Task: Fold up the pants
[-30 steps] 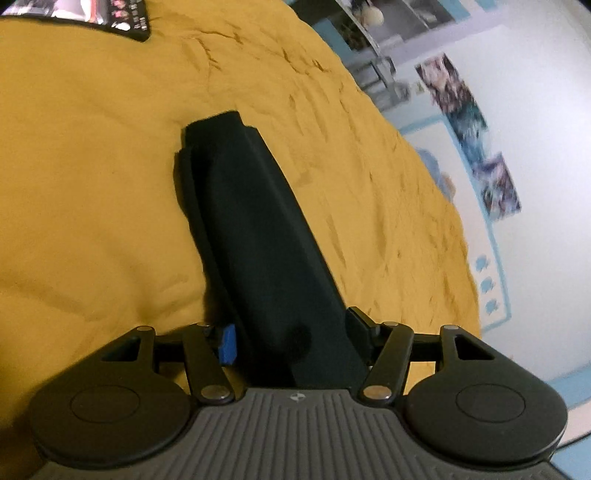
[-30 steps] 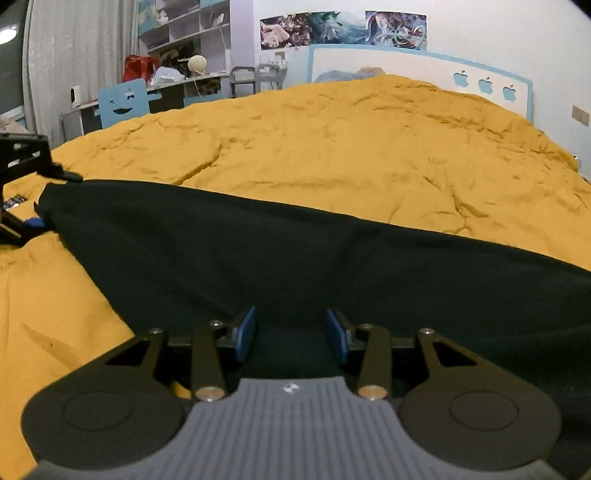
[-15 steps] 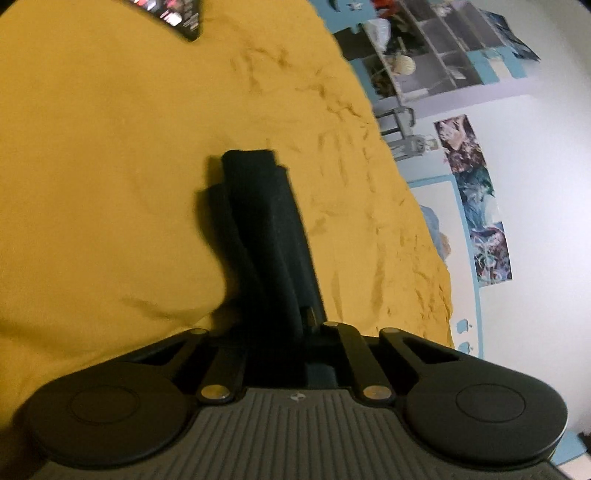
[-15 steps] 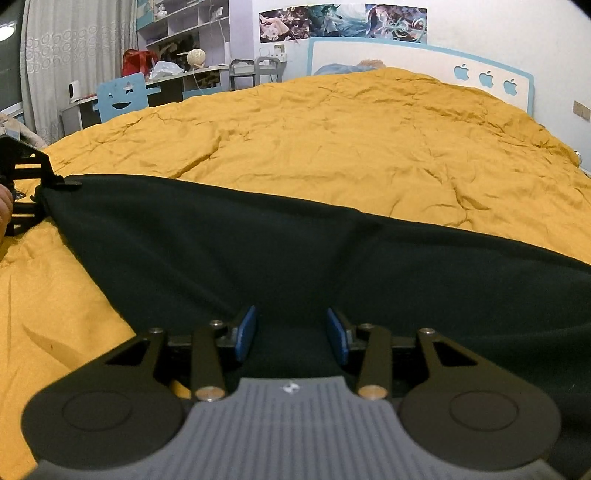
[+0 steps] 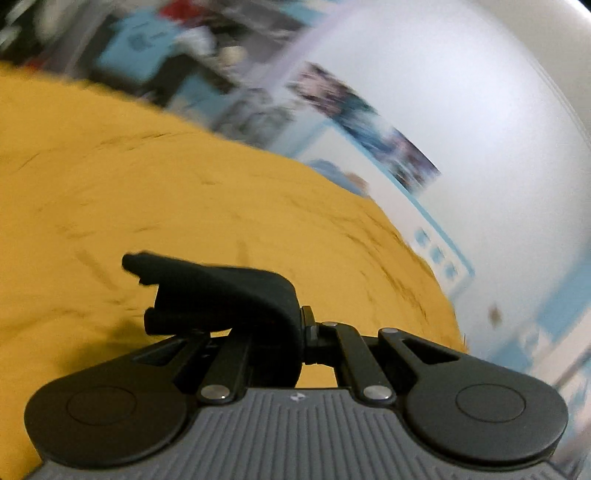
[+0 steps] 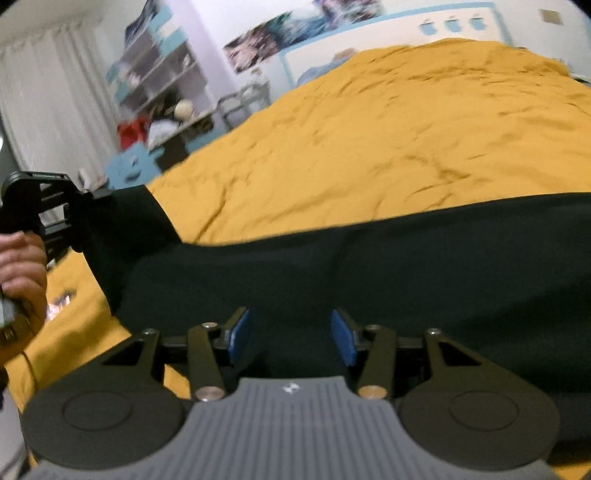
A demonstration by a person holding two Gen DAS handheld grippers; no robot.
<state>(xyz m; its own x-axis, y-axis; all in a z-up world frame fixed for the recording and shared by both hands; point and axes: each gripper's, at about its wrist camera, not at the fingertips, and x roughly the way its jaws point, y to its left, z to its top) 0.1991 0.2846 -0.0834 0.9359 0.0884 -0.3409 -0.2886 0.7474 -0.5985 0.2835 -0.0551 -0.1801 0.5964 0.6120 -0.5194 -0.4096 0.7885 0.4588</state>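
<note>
Dark, soft-knit pants (image 6: 332, 266) lie in a long band across a wrinkled mustard bed cover (image 6: 388, 147). The left gripper (image 5: 295, 328), jaws clenched on one bunched pants end, holds it raised; the right gripper (image 6: 291, 336), blue-padded jaws released, hovers over the cloth.

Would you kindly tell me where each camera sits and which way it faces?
Left wrist: on the left hand-held gripper, facing across the yellow bedspread toward the wall; clamped pants show.
Right wrist: on the open right hand-held gripper, facing the headboard; the person's left hand shows.
Shared: pants, bedspread.
</note>
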